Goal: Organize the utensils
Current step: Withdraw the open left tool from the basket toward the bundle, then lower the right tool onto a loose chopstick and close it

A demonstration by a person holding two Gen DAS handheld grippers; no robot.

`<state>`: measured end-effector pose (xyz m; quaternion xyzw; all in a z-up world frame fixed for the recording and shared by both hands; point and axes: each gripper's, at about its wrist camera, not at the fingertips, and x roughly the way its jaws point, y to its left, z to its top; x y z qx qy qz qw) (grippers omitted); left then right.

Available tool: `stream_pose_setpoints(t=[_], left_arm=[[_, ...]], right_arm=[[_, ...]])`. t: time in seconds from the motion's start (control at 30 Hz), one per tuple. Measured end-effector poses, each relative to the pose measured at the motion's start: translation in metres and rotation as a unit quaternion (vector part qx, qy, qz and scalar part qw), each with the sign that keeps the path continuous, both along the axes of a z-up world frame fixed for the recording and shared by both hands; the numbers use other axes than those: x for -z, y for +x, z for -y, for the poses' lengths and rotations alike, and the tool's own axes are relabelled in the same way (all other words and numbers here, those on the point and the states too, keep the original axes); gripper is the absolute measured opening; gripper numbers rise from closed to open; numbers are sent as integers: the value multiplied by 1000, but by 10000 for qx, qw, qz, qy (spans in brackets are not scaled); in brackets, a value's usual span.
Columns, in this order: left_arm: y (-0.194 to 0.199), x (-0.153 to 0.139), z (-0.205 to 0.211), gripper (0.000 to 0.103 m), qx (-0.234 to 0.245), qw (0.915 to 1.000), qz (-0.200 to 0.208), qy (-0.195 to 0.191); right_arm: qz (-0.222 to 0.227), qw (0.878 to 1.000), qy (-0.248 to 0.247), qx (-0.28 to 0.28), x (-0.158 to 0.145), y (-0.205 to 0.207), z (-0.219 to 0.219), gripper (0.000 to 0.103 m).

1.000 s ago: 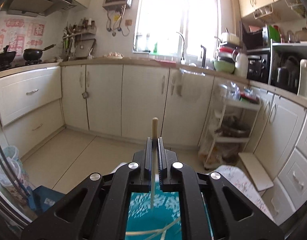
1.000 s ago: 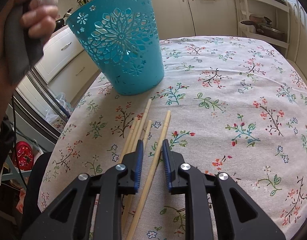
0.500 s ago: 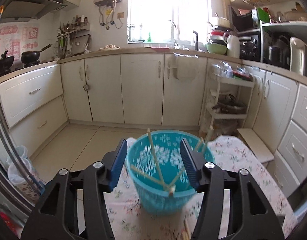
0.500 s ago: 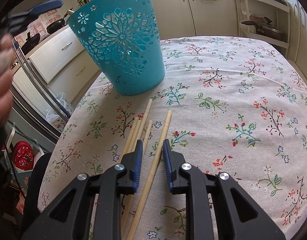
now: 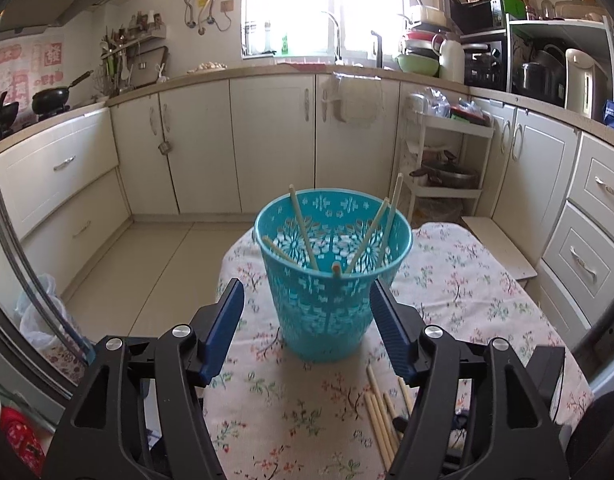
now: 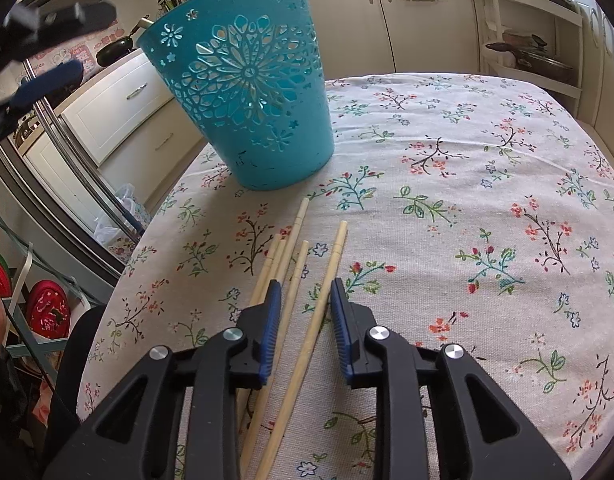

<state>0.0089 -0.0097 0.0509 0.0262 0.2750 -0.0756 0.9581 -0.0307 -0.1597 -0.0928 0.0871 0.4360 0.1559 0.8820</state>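
A teal openwork basket (image 5: 327, 292) stands on the floral tablecloth and holds several wooden chopsticks (image 5: 303, 236). My left gripper (image 5: 307, 300) is open and empty, raised on the near side of the basket. In the right wrist view the basket (image 6: 247, 92) is at the far left of the table. Several loose chopsticks (image 6: 291, 264) lie on the cloth in front of it. My right gripper (image 6: 305, 292) is open low over them, with one chopstick (image 6: 323, 292) lying between its jaws. The left gripper (image 6: 47, 52) shows blurred at upper left.
The table (image 6: 487, 208) has a floral cloth; its left edge drops off near the chopsticks. A white rolling rack (image 5: 443, 160) with pots stands beyond the table. Kitchen cabinets (image 5: 267, 140) line the walls. The loose chopsticks also show in the left wrist view (image 5: 381, 416).
My left gripper opened and let a chopstick drop into the basket, then pulled back and up. My right gripper stayed over the loose chopsticks.
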Motion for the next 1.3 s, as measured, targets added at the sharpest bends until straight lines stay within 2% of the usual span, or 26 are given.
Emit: stream_pose_setpoints(t=[0.3, 0.57, 0.6, 0.63, 0.67, 0.7, 0.73, 0.83, 0.93, 1.07, 1.17, 1.3], left_arm=[[3, 36, 2, 64, -16, 9990, -421, 120], [23, 85, 1, 69, -167, 9947, -979, 253], [25, 91, 0, 69, -191, 9940, -1049, 251], [28, 96, -1, 70, -213, 9933, -1112, 238], [30, 102, -3, 71, -242, 9924, -1185, 207], [32, 106, -4, 71, -263, 9918, -1236, 184], [33, 110, -5, 71, -288, 9910, -1296, 164], [36, 123, -11, 72, -355, 9886, -1460, 96], [36, 132, -14, 73, -377, 9872, -1550, 82], [38, 135, -18, 75, -382, 9862, -1612, -12], [38, 136, -19, 76, -370, 9860, -1625, -53], [39, 136, -22, 78, -388, 9856, -1641, -141]], right_arm=[[4, 10000, 12, -26, 0, 1, -1, 28], [14, 10000, 3, -35, 0, 0, -2, 31], [30, 10000, 0, -53, -1, 0, -3, 39], [70, 10000, -37, -54, -2, -1, -4, 57], [84, 9999, -130, 25, -3, -1, -5, 70], [89, 9995, -242, 169, -5, -2, -5, 89], [135, 9991, -263, 296, -7, -2, -3, 93], [153, 9991, -132, 373, -8, -1, 2, 95], [-53, 9984, -299, 472, -6, 2, 1, 96], [-208, 9987, -465, -16, -3, 3, -11, 95], [-129, 9987, -454, -195, -4, 0, -14, 95], [99, 9999, -95, 21, -10, -8, -1, 95]])
